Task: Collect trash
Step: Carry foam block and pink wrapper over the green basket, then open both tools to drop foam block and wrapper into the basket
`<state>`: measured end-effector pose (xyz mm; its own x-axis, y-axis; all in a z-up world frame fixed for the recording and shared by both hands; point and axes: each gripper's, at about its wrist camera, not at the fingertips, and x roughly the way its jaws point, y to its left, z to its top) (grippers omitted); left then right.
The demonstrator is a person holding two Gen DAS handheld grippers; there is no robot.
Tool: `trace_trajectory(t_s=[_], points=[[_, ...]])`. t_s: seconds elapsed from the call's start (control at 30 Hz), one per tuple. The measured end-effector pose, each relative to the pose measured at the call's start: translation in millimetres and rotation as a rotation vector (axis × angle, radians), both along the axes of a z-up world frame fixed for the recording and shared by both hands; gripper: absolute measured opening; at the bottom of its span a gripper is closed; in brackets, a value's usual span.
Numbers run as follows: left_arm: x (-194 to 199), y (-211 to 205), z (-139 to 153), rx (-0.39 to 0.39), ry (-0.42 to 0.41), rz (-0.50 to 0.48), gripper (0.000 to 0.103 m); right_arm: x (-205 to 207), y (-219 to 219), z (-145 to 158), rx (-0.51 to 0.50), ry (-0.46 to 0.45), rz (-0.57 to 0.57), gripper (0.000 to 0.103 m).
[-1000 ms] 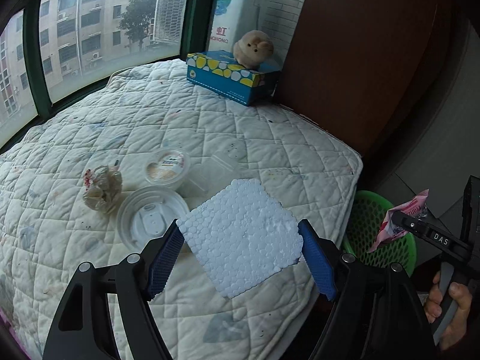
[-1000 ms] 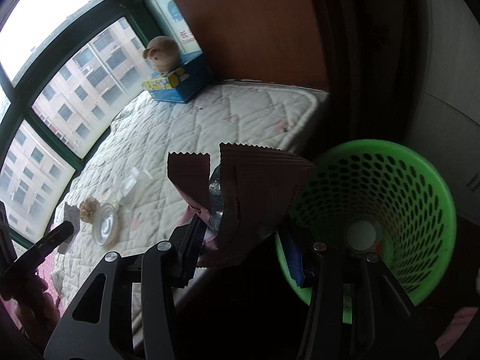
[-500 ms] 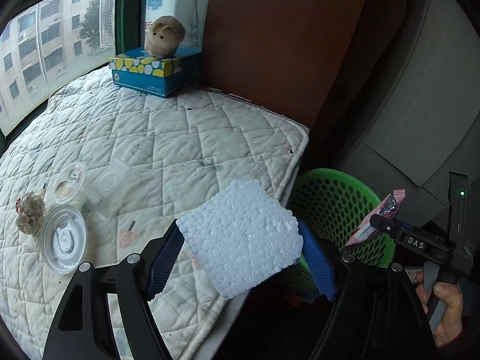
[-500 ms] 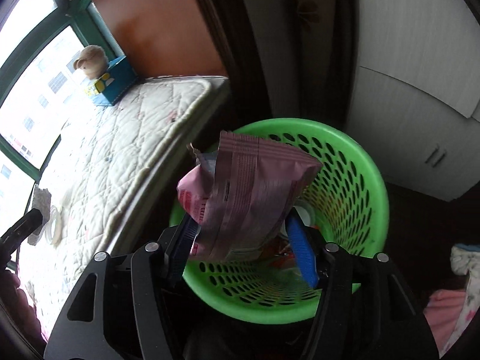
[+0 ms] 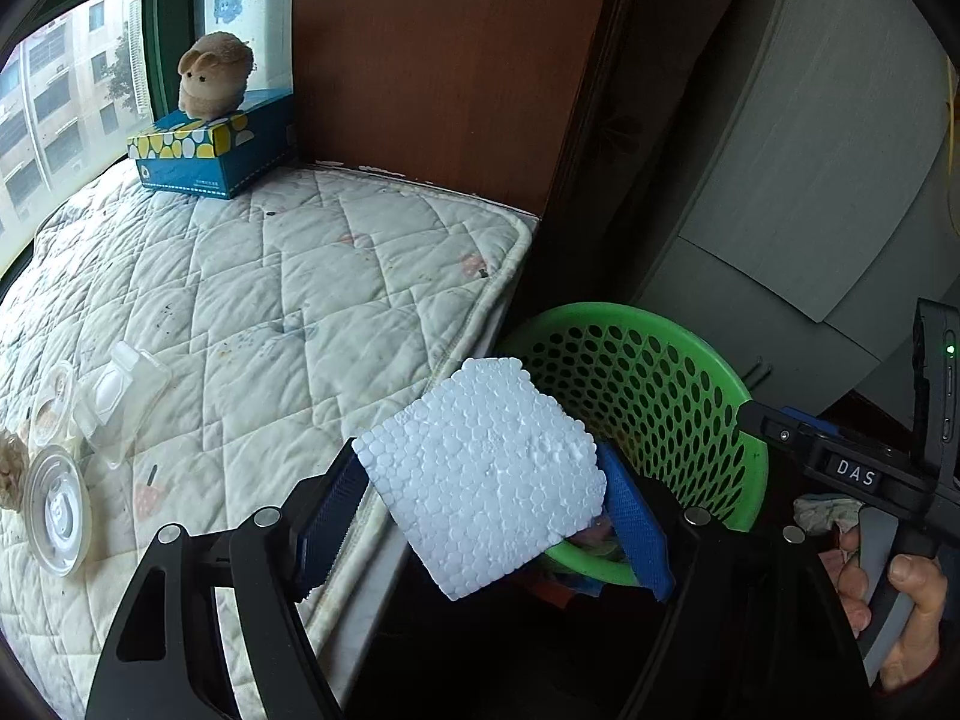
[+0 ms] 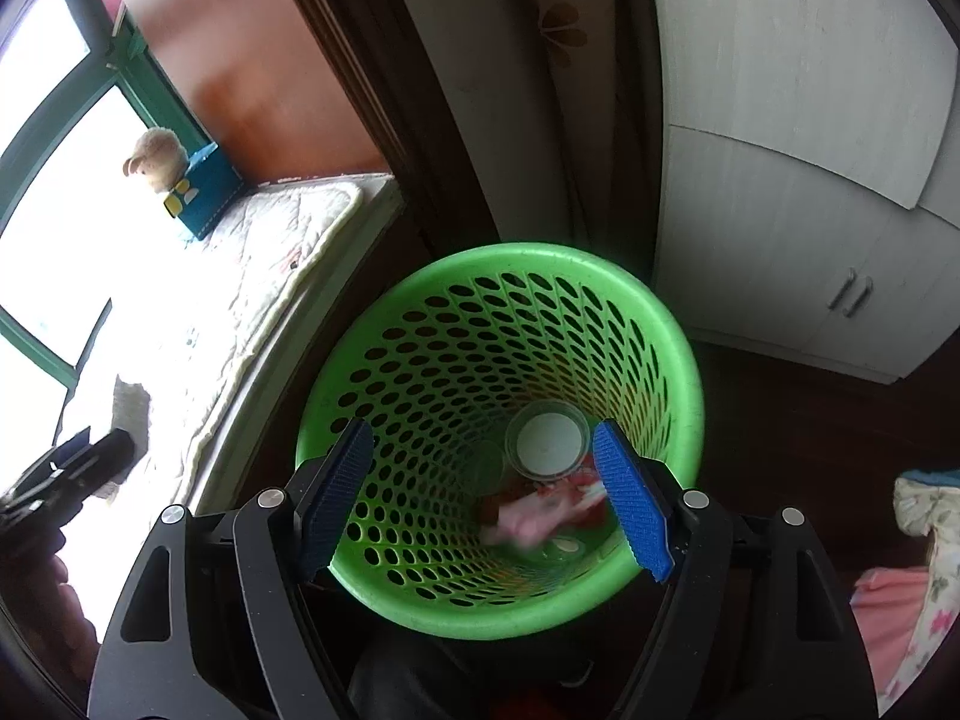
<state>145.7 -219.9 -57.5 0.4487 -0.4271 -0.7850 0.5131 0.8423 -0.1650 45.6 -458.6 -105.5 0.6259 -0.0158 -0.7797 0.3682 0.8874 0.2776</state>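
Foam fills the span of our left gripper (image 5: 483,501): a white styrofoam piece (image 5: 483,474) is clamped between its blue jaws, tilted, with one corner pointing down past them. Just beyond and to the right of those jaws stands the green basket (image 5: 690,384), its rim partly hidden behind the foam, so the piece sits at the basket's near edge, over the gap between basket and bed (image 5: 270,312). Our right gripper (image 6: 483,501) hangs above the basket (image 6: 672,324) with its jaws spread wide and nothing between them; looking down past them we see the basket's bottom, where a pink wrapper (image 6: 528,519), blurred, lies among other scraps beside a clear round cup (image 6: 549,438). To the left of the left jaws, on the quilted bed, more trash lies well apart from the basket: a clear plastic lid (image 5: 57,507), a small round tub (image 5: 51,414), a clear plastic tray (image 5: 120,390) and a crumpled wad (image 5: 9,468) at the picture's edge. Far ahead of the left jaws, at the head of the bed, a plush toy (image 5: 213,75) sits on a blue tissue box (image 5: 210,150). To the right of both grippers stands a grey cabinet (image 6: 810,180).
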Motion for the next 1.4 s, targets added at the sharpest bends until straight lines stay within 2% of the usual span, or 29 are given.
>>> trace_trajectory(t_s=[0.23,0.57,0.7,0.8,1.03,1.4], points=[[-4,-31,-15,0.020,0.021,-0.057,0.074,-14,-7,11,-0.023,-0.032,-0.014,0.077],[-10,-73,-37,0.026,0.075,-0.136,0.077,-29,-17,19,-0.005,-0.066,-0.034,0.078],[-14,-83,-41,0.013,0.081,-0.167,0.088,-32,-19,19,0.007,-0.068,-0.040,0.078],[-15,-84,-42,0.004,0.082,-0.174,0.089,-33,-20,20,0.011,-0.069,-0.041,0.078],[-15,-57,-32,0.001,0.054,-0.128,0.089,-30,-6,25,-0.003,-0.081,0.002,0.078],[0,38,-4,0.008,-0.010,0.050,0.089,-7,46,34,-0.007,-0.104,0.129,0.080]])
